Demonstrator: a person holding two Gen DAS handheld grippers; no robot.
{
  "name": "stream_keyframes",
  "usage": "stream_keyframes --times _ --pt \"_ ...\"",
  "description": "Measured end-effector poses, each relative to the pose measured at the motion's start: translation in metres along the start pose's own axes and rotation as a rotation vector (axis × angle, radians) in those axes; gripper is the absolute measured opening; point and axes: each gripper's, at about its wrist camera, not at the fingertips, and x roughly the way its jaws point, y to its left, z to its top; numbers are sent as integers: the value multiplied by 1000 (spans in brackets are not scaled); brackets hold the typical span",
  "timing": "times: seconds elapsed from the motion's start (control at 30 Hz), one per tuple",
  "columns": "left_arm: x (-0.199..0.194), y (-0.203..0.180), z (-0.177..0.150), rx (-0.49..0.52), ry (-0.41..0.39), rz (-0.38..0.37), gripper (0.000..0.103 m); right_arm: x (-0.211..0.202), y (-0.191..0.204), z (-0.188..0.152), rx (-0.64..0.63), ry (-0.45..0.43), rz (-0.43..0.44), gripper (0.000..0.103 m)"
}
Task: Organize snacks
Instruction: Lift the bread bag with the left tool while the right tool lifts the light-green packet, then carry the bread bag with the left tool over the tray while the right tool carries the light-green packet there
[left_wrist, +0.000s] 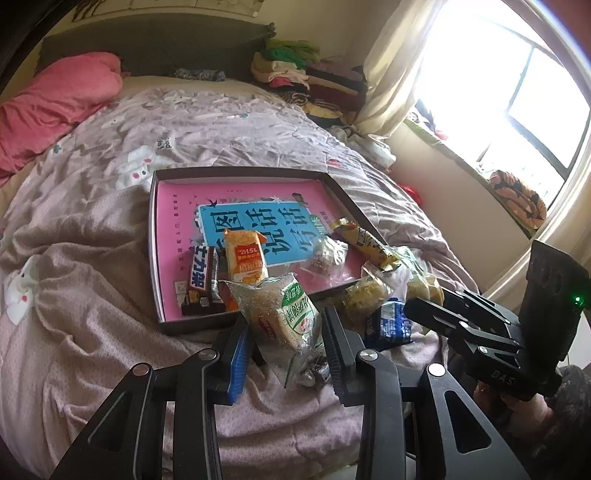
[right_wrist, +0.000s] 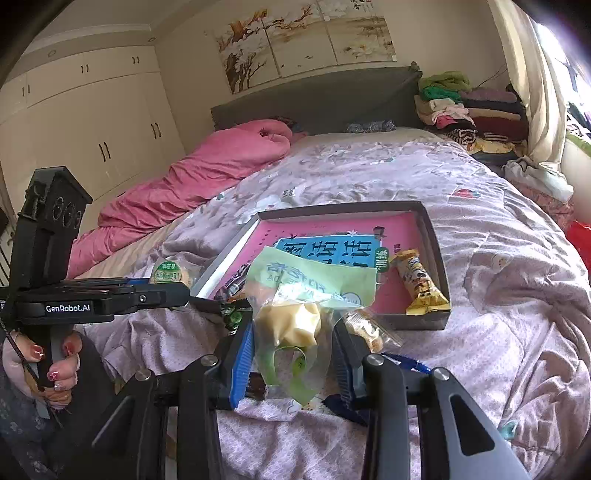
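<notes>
Both hands are loaded at once. The left gripper (left_wrist: 286, 354) has its fingers clamped on a clear-wrapped rice cracker pack (left_wrist: 284, 314), gripped low down; the pack's long axis runs up and away from the fingers, its top edge leaning over the near rim of the shallow box (left_wrist: 243, 170) on the bed (left_wrist: 92, 258). The right gripper (right_wrist: 295, 363) is closed on a green-and-clear pastry bag (right_wrist: 291, 314), held near its bottom with the printed flap standing up toward the box. The box lies straight ahead of both, already holding a chocolate bar (left_wrist: 202, 280), an orange packet (left_wrist: 245, 258) and a yellow bar (right_wrist: 421, 286). The left pack seems nearer the rim; a short forward reach should place it. Loose packets (left_wrist: 384, 302) remain outside the box by its right corner.
</notes>
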Motion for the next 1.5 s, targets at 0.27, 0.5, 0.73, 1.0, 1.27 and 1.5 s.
stream_keyframes --times 0.27,0.5,0.73,1.0,1.27,1.5 --pt "2 -3 3 5 -7 1 37 -1 -9 2 13 -15 -12 39" --pt "6 -8 8 8 -7 2 37 -2 -12 4 20 -19 -16 39" --pt "8 -9 16 5 -17 9 37 -3 -13 7 19 -29 -10 39" --pt "9 -9 26 -5 -28 9 37 -3 -16 13 20 -49 -9 39" --pt "19 -17 35 0 -33 -4 33 -2 -20 19 15 -67 -20 39" --pt "40 -16 33 8 6 9 26 2 -27 24 18 -74 -31 39"
